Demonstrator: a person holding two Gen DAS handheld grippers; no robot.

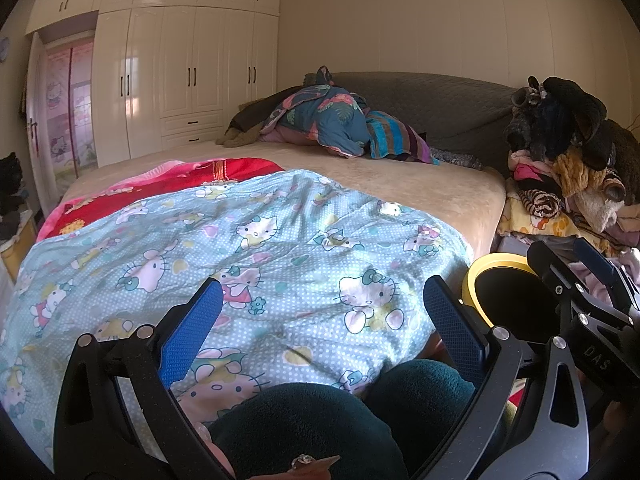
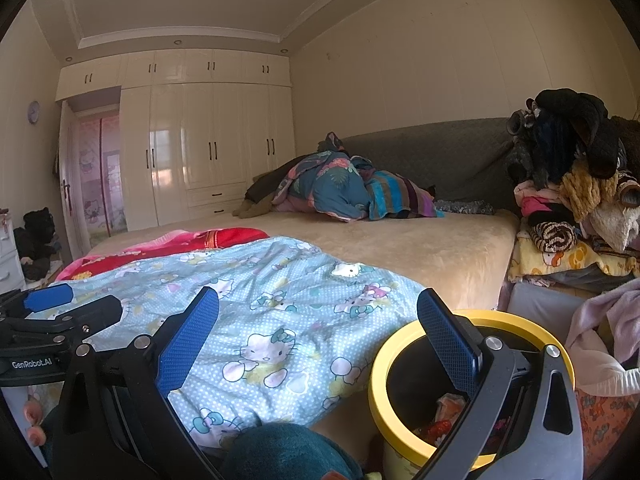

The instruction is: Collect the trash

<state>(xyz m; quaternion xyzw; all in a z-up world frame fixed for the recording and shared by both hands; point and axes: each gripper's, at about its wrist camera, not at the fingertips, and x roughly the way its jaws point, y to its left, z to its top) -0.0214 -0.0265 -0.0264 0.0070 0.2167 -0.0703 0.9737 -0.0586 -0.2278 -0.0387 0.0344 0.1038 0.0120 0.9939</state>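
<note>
Cream cupboards (image 1: 188, 76) with black handles fill the far wall of a bedroom, and a pink cartoon-cat curtain (image 1: 68, 112) hangs at the far left. A big bed (image 1: 440, 188) with a tan cover takes up the middle. On its near end lies a red and pink blanket (image 1: 160, 184), and next to it a light blue quilt with cartoon cats (image 1: 248, 248) that hangs over the edge. Farther back on the bed sits a heap of blue flowery and striped bedding (image 1: 340, 120), against a grey padded headboard (image 1: 432, 100).

The left gripper (image 1: 323, 322) hangs over the blue quilt, its blue jaws wide apart with nothing between them. Below it are the person's knees in dark teal fleece trousers (image 1: 320, 420).

The right gripper (image 2: 318, 334) is also wide apart and empty. Its left jaw is over the quilt and its right jaw is over the round bin with a yellow rim (image 2: 384, 364). The bin stands on the floor just beside the bed's corner. Inside it lie some red and orange bits of trash (image 2: 440, 420).

At the far right, a tall pile of dark and yellow clothes (image 2: 572, 184) is stacked beside the bed.
</note>
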